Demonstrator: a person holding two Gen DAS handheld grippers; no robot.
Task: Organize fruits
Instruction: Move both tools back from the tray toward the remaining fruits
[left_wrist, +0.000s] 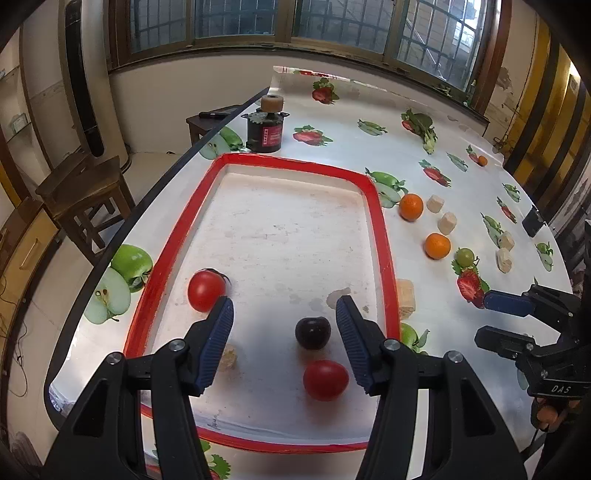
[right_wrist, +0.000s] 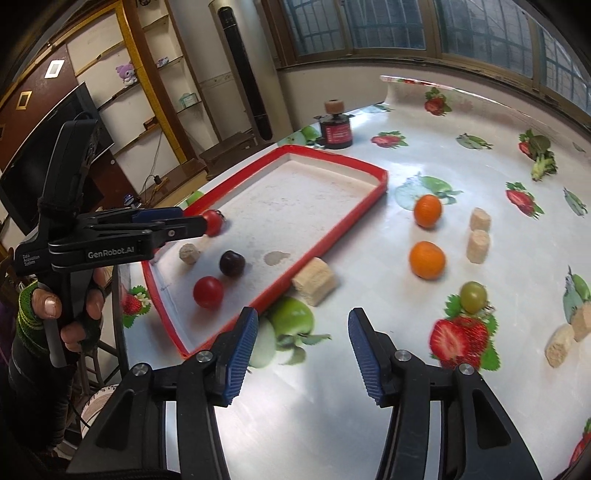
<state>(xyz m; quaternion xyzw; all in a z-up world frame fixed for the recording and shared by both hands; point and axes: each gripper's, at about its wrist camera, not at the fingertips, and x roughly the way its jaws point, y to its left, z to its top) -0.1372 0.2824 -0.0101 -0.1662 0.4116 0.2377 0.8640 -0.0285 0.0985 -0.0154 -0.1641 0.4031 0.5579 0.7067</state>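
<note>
A white tray with a red rim (left_wrist: 376, 206) (right_wrist: 332, 158) holds two red tomatoes (left_wrist: 206, 290) (left_wrist: 325, 380), a dark plum (left_wrist: 313, 333) (right_wrist: 232, 263) and a beige block (left_wrist: 227, 356). My left gripper (left_wrist: 284, 306) (right_wrist: 192, 218) hovers open over the tray's near end, its fingers empty. On the cloth to the right of the tray lie two oranges (left_wrist: 411, 206) (left_wrist: 437, 246) (right_wrist: 427, 210) (right_wrist: 426, 259) and a green fruit (left_wrist: 464, 257) (right_wrist: 473, 296). My right gripper (right_wrist: 303, 321) (left_wrist: 482, 319) stands open over the cloth beside the tray, holding nothing.
Several beige blocks (right_wrist: 314, 280) (right_wrist: 477, 246) (right_wrist: 561, 345) lie among the loose fruit, one against the tray's right rim. A dark jar (left_wrist: 266, 129) stands behind the tray. A small orange (left_wrist: 482, 160) lies far back. The table's edge (left_wrist: 110, 258) runs along the tray's left side. A gloved hand (right_wrist: 74, 314) holds the left gripper.
</note>
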